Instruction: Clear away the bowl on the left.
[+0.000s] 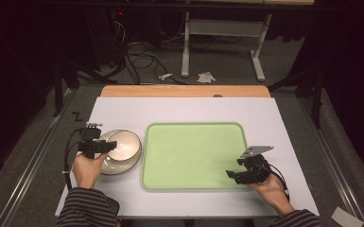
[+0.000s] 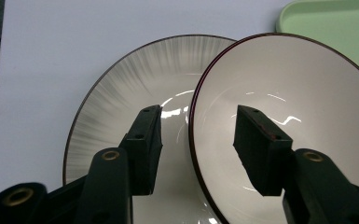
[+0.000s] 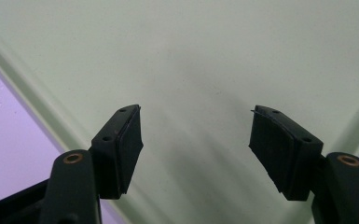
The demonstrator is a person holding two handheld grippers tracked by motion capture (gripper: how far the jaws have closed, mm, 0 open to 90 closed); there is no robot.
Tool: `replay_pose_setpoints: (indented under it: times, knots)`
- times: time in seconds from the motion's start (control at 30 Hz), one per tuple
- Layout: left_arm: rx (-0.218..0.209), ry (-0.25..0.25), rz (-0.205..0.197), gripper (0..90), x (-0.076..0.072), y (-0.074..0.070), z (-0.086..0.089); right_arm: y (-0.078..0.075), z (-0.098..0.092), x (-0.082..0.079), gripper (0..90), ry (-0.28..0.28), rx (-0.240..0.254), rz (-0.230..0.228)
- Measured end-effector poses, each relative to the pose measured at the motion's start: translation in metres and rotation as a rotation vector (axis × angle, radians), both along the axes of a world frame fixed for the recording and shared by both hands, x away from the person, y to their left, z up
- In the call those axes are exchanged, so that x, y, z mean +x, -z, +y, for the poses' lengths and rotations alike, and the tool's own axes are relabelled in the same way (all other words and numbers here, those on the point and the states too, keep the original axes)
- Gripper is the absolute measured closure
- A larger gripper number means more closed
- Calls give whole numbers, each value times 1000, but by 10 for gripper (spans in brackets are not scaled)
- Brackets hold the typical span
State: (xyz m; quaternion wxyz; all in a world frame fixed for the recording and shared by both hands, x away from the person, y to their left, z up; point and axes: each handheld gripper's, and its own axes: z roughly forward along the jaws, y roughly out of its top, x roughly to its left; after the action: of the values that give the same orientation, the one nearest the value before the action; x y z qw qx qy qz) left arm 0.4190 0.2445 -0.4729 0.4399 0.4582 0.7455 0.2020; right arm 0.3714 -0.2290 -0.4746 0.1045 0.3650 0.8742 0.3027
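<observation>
While the left tool point(image 2: 196, 140) sits over the stacked crockery at the left of the worktop point(image 1: 123, 109), its jaws straddle the near rim of the white bowl point(image 2: 298, 116) — one pad outside the wall, one inside, both apart from the rim, so nothing is gripped yet. The bowl rests tilted in a wider grey-streaked plate point(image 2: 121, 93), just beside the green tray point(image 1: 194, 156), touching neither tray edge that I can tell. Judgement: glazed ceramic — stiff, fairly heavy for a pinch grip, slick, and breakable if it slips or knocks the plate. Best hold looks like the rim where the jaws already stand, wall squarely between the pads, and deep enough that the glaze doesn't slide out. The dark-edged rim is thin, so a shallow bite could pivot.

The right tool point(image 3: 196, 140) hangs over the tray's near right corner, jaws parted with only bare tray between them, holding nothing.

Surface: a white sheet covers the worktop, a strip of wood showing at its far edge; the tray is flat, low-lipped and smooth. The room is dim — grey floor beyond, tangled cables point(image 1: 137, 56), white legs of another table point(image 1: 185, 47), a couple of crumpled scraps point(image 1: 206, 77) on the floor. The person's striped sleeves point(image 1: 85, 208) come in from the near side.
</observation>
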Motion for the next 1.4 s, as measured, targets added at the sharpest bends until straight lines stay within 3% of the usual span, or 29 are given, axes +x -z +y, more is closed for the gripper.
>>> replay_pose_setpoints:
  times: [0.1, 0.4, 0.53, 0.57, 0.67, 0.7, 0.9, 1.23, 1.4]
  knots:
    - [12, 8, 30, 528, 2, 5, -2, -1, 0, 0, 360, 4, 8, -17]
    - [42, 14, 42, 535, 3, 9, -2, -2, -1, -1, 364, 12, 10, -23]
    - [-27, -14, 68, 590, 5, 11, 2, -1, -2, 0, 363, 12, 6, -22]
    - [-27, -14, 68, 610, 5, 11, 2, -1, -2, 0, 363, 12, 6, -22]
    - [-108, -41, 87, 661, 5, 12, 14, -1, 0, -1, 363, 10, -1, -15]
    - [-115, -42, 91, 687, 5, 12, 15, -1, 0, -1, 363, 10, -1, -15]
    - [-131, -29, 102, 796, 6, 13, 15, 0, 0, 0, 363, 3, -13, -6]
    - [-149, -40, 109, 818, 6, 12, 20, 1, 1, 0, 364, 3, -13, -3]
    - [-137, -48, 87, 814, 4, 8, 24, -1, 0, -1, 378, 5, -9, -25]
